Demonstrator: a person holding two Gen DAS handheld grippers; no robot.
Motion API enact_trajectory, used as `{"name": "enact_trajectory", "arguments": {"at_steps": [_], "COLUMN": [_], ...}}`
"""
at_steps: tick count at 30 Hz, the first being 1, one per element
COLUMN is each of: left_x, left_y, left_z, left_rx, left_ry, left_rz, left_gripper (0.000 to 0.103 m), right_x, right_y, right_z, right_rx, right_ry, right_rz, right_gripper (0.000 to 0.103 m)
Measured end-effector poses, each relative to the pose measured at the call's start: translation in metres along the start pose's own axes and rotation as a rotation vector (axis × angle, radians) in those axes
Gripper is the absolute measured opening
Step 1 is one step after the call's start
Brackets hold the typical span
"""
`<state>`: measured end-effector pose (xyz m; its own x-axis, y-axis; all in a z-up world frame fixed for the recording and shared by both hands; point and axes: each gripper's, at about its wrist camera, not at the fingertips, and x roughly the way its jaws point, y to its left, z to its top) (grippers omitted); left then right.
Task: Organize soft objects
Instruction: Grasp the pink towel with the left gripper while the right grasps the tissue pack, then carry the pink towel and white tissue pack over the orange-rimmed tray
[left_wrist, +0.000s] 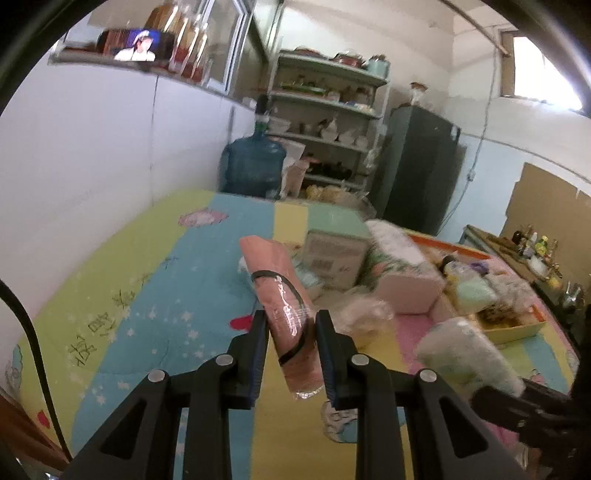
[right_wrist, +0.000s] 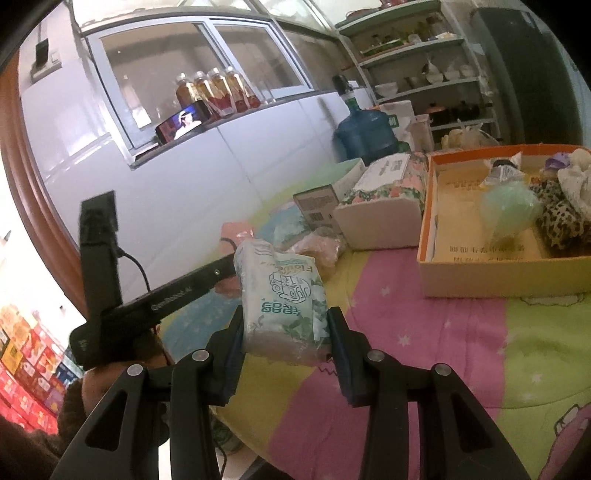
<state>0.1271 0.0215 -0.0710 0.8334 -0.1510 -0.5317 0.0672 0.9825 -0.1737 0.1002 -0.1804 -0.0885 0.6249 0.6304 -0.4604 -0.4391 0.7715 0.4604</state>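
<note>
Sorting is mid-way, by the look of it: each hand has already picked up one soft thing and neither has been put away yet. The left tongs (left_wrist: 291, 354) are closed narrowly on a pink roll in clear wrap (left_wrist: 282, 306), a black band looped round it, held clear above the quilted bed cover (left_wrist: 147, 280). The right tongs (right_wrist: 286, 347) stand roughly half open, yet their pads press both sides of a pack of tissues (right_wrist: 282, 295), which is also lifted off the cover. The likely destination is the orange-rimmed cardboard box (right_wrist: 480, 277) lying on the bed ahead and to the right in the right wrist view; it already contains a pale green wrapped bundle (right_wrist: 508, 206), a leopard-print piece (right_wrist: 561, 218) and something white and lacy (right_wrist: 576, 177), with bare floor left on its near left side. My judgement is that the next move calls for carrying the tissues over the near wall and lowering them into that free space before letting go, then bringing the pink roll across; both wraps are slick and squashy, so a loose hold could let them slide. As for writing, the tissue pack shows green printed characters upside down, not clear enough to read; the box floor carries printed lines, also illegible; the left tool's arm bears small white lettering too blurred to make out.
</note>
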Motion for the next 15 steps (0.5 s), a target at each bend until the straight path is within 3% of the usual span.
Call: {"name": "enact_trajectory", "arguments": {"at_steps": [15], "left_x": [-0.025], "left_y": [-0.065], "left_z": [0.032], "left_rx": [0.093], "left_ry": [-0.094], "left_rz": [-0.171], "left_gripper": [0.027], "right_x": [-0.063], "right_y": [-0.009], "right_z": [0.018], "right_rx": [0.002], "right_ry": [-0.152], "right_rz": [-0.116], "right_gripper": [0.043]}}
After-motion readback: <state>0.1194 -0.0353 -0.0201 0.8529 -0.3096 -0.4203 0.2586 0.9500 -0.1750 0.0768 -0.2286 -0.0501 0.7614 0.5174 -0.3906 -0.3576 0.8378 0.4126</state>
